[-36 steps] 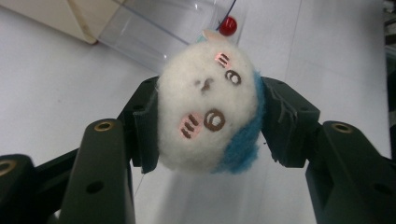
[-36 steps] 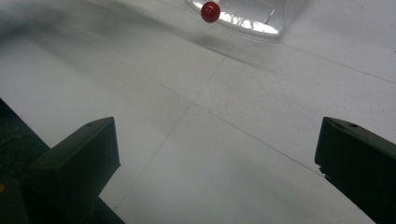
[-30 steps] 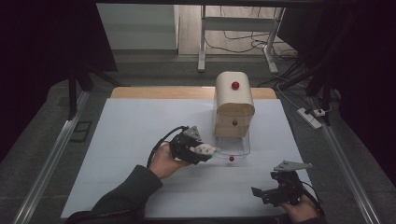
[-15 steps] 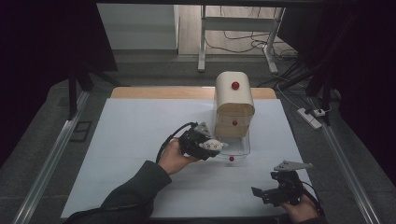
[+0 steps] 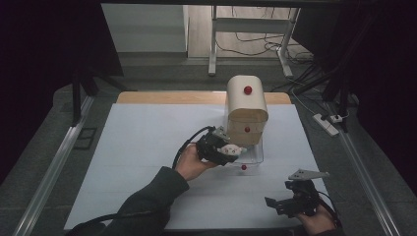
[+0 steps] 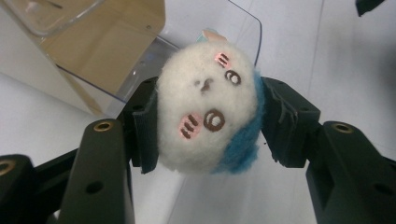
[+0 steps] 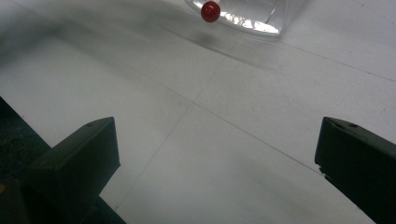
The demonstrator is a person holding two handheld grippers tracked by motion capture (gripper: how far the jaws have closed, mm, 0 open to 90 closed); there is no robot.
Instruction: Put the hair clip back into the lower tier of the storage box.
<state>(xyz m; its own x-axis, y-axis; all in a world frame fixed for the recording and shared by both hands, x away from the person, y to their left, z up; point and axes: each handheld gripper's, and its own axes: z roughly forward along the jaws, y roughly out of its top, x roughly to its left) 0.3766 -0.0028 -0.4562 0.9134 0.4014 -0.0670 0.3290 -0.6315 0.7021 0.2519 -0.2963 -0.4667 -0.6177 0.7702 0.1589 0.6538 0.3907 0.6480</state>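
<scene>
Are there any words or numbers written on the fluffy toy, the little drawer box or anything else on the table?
None: no words, numbers or labels can be read anywhere.
The plush toy between the left gripper's jaws has only a stitched face.
The beige drawer box and clear drawer carry only plain red knobs.

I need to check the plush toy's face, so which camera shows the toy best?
The left gripper view: the plush toy sits close up between the left claw, its face and blue patch plain. The high view shows it as a small white blob by the clear drawer.
</scene>
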